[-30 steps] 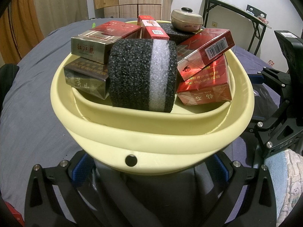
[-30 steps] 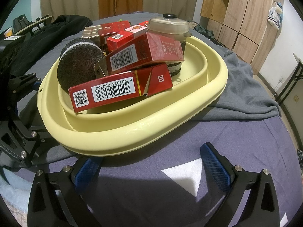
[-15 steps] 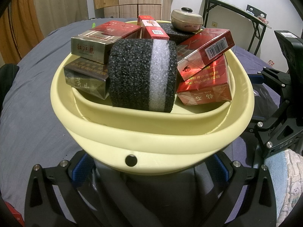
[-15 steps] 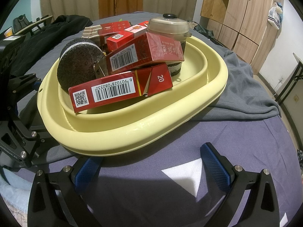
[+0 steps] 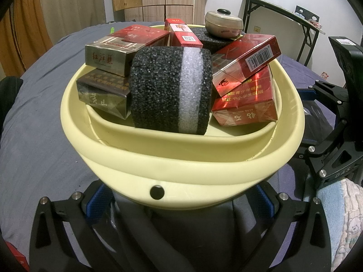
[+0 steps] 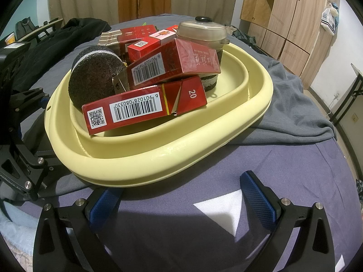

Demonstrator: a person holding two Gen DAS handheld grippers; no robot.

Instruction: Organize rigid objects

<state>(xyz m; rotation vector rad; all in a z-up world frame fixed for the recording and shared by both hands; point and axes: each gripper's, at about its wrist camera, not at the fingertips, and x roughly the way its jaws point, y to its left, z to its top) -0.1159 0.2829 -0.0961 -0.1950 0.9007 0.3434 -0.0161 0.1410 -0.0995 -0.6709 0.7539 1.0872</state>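
Basin (image 5: 181,165) between left jaws — right gripper (image 6: 181,199) agape, empty

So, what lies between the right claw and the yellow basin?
Only bare purple bedsheet, as the right wrist view shows; the open right claw stops short of the yellow basin.

Pale yellow basin (image 5: 181,170) on the bed, piled full: red cigarette packs (image 6: 145,111), two gold-brown packs (image 5: 104,90), black foam cylinder (image 5: 170,90) on its side, lidded toy pot (image 6: 200,31) atop a second foam block.
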